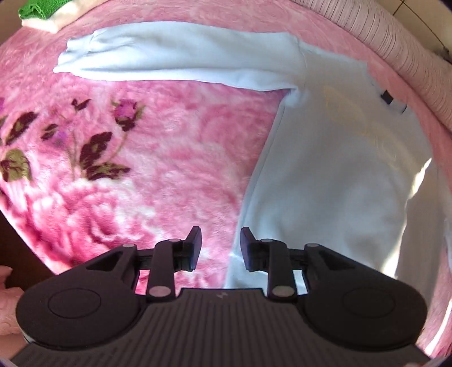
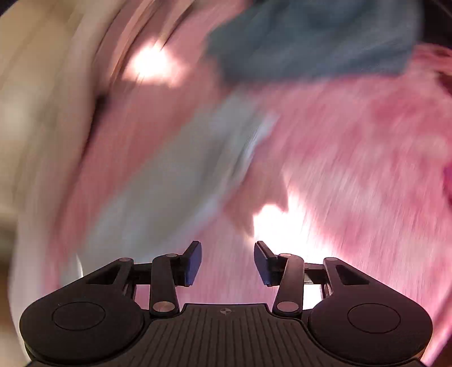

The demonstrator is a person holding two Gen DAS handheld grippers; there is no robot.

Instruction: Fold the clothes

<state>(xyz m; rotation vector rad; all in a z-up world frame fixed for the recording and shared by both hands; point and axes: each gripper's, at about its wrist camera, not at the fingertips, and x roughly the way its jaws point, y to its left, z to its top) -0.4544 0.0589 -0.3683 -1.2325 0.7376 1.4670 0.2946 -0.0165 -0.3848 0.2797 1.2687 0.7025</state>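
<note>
The left gripper [image 1: 221,248] is partly open and holds nothing; its jaws hang above the side edge of the pale blue sweatshirt [image 1: 333,175], one finger over the cloth and the other over the pink floral blanket [image 1: 158,175]. I judge it is there to take this edge for a fold. The sweatshirt lies flat on the blanket, which seems to cover a bed, and one sleeve [image 1: 180,66] is stretched out sideways across it, probably so it can be folded in first. Farther away, a green cloth [image 1: 39,10] sits on something white at the corner. The right gripper [image 2: 227,262] is open wider and also empty. Its view is very blurred; a pale blue part of the garment [image 2: 175,180] lies ahead of it and a darker blue-grey cloth [image 2: 310,39] beyond
</note>
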